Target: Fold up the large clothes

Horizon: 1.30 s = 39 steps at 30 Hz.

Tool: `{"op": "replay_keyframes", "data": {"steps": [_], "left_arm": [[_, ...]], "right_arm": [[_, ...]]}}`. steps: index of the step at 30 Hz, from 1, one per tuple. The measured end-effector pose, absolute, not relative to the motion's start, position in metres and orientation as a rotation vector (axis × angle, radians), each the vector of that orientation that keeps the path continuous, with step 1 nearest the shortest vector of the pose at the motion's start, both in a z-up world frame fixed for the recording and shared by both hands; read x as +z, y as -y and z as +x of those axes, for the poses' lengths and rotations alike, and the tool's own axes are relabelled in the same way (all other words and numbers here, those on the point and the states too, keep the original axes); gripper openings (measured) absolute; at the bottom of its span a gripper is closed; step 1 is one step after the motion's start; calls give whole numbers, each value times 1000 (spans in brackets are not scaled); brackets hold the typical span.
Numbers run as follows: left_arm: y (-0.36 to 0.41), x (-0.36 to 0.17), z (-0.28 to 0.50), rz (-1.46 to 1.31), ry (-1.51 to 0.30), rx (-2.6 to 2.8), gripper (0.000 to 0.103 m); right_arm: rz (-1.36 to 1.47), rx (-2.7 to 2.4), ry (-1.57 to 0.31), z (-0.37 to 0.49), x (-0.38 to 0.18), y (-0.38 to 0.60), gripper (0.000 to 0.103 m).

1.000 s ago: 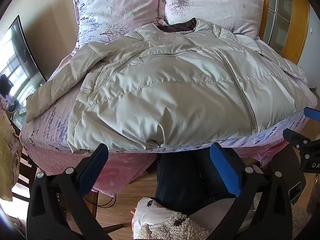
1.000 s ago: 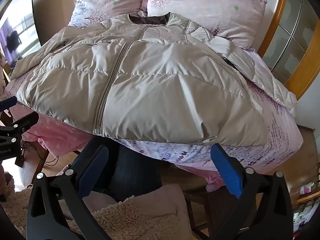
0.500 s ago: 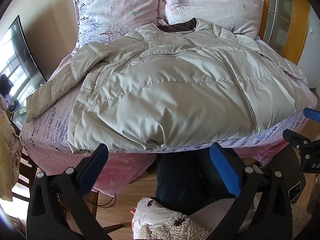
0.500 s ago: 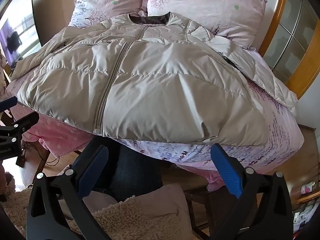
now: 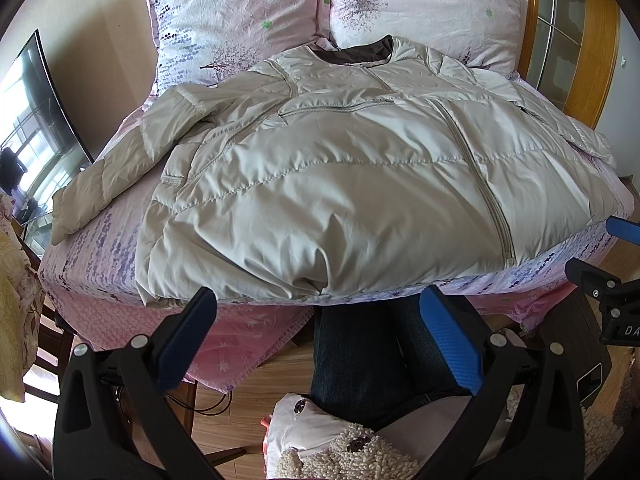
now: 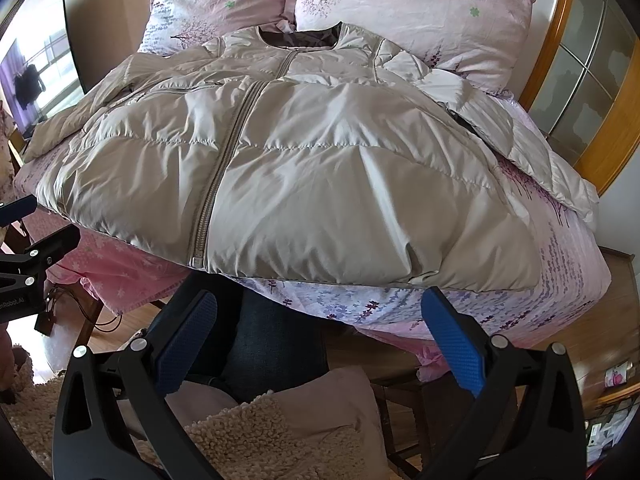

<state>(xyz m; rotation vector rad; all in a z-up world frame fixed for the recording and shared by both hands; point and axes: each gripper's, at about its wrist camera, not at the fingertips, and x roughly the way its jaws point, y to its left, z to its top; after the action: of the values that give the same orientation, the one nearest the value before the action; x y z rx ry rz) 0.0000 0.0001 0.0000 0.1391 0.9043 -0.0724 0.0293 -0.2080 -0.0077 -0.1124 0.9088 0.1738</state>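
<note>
Left wrist view is showing the pale beige quilted puffer jacket (image 5: 360, 168) lying spread front-up on the bed with the pink and lilac floral sheet (image 5: 92, 256), its collar toward the two pink floral pillows (image 5: 424, 12) and its hem sitting at the near edge. Below that hem, the left hand-held gripper (image 5: 318, 336) is hovering with blue pads spread wide, gripping nothing. Right wrist view is showing the right hand-held gripper (image 6: 320, 338) likewise gaping wide just short of the hem, its zipper (image 6: 224, 168) running up the front.
</note>
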Motion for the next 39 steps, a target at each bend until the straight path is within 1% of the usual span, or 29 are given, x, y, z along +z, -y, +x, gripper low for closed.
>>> {"op": "replay_keyframes", "data": {"steps": [39], "left_arm": [[0, 0, 0, 139, -907, -73, 101]], "right_arm": [[-99, 180, -915, 29, -10, 207, 102]]}}
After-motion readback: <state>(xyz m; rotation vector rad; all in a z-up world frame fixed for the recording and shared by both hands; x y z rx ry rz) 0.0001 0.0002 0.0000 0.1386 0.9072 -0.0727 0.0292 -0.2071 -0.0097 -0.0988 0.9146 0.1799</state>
